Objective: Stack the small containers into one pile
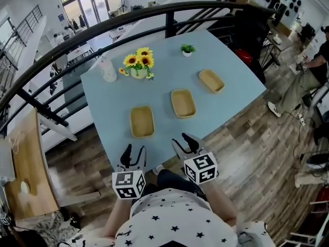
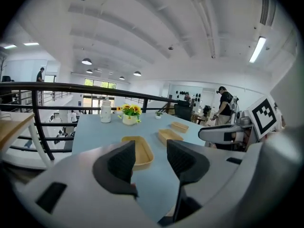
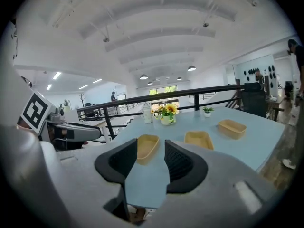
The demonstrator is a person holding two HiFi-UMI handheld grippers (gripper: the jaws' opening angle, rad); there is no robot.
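Three shallow tan containers lie apart in a row on the light blue table (image 1: 231, 94): the near-left container (image 1: 142, 121), the middle container (image 1: 183, 103) and the far-right container (image 1: 211, 80). My left gripper (image 1: 133, 153) and right gripper (image 1: 185, 143) hover at the table's near edge, both open and holding nothing. In the left gripper view the near-left container (image 2: 137, 150) shows beyond the gap of the jaws. The right gripper view shows that container (image 3: 147, 147) just ahead, with the middle container (image 3: 198, 139) and the far-right container (image 3: 231, 127) to the right.
A pot of sunflowers (image 1: 139, 64), a white bottle (image 1: 107, 72) and a tiny potted plant (image 1: 187, 49) stand at the table's far side. A black railing (image 1: 103, 27) curves behind the table. A seated person (image 1: 307, 71) is off to the right. A wooden bench (image 1: 28, 169) stands at the left.
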